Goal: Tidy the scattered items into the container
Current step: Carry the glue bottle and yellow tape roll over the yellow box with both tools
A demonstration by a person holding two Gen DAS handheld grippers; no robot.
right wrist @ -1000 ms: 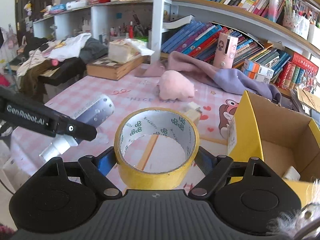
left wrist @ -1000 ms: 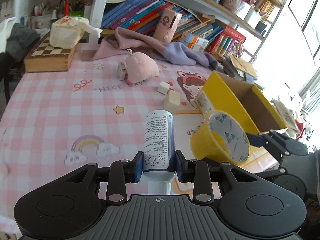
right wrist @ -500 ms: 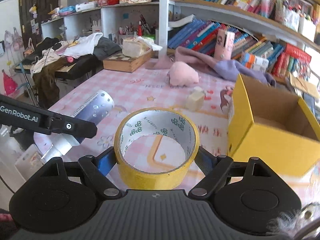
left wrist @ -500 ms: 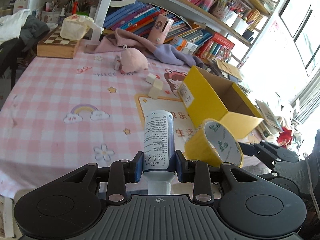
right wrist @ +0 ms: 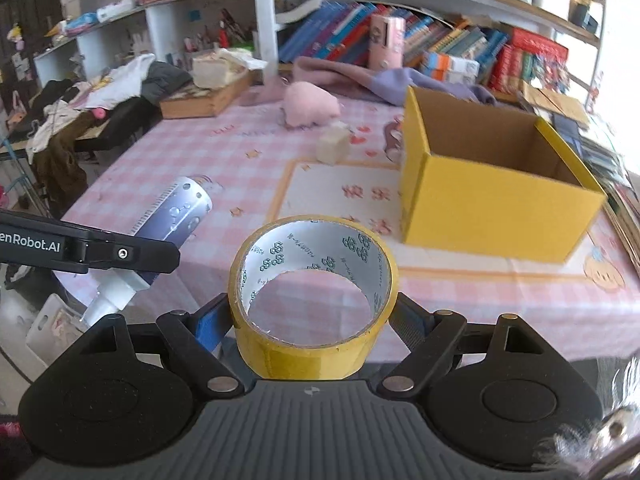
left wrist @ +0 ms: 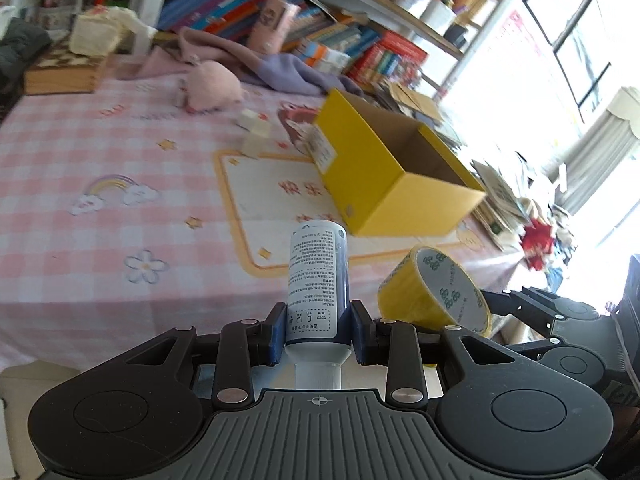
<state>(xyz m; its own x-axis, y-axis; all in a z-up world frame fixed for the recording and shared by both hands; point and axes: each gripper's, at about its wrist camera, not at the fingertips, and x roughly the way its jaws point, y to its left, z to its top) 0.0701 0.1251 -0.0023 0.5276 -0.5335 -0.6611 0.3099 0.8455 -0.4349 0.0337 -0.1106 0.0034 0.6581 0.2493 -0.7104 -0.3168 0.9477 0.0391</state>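
Both hands are loaded right now. The left gripper (left wrist: 318, 330) is pinching a bottle (left wrist: 318, 280) near its cap end, so the bottle's long axis is pointing straight out along the fingers, base forward. The right gripper (right wrist: 314, 322) is squeezing a tape roll (right wrist: 314, 300) across its width, with the roll's hole facing up and forward.

What matters is the box (right wrist: 492, 184): it's sitting ahead and off to the right of both grippers, open top facing up, with one yellow wall facing us. The right gripper looks nearer to it, so I'd guess the tape goes in first. The two grippers are hanging close together at the near table edge, so they'll want to avoid bumping on the way over.

Room-wise, the stretch of tablecloth (left wrist: 120, 152) between the grippers and the box is bare, so nothing is blocking the path. A pink plush (right wrist: 312, 106) and a small cream block (right wrist: 332, 146) are lying farther back, left of the box, not yet collected. Each item needs to clear the near wall before dropping.
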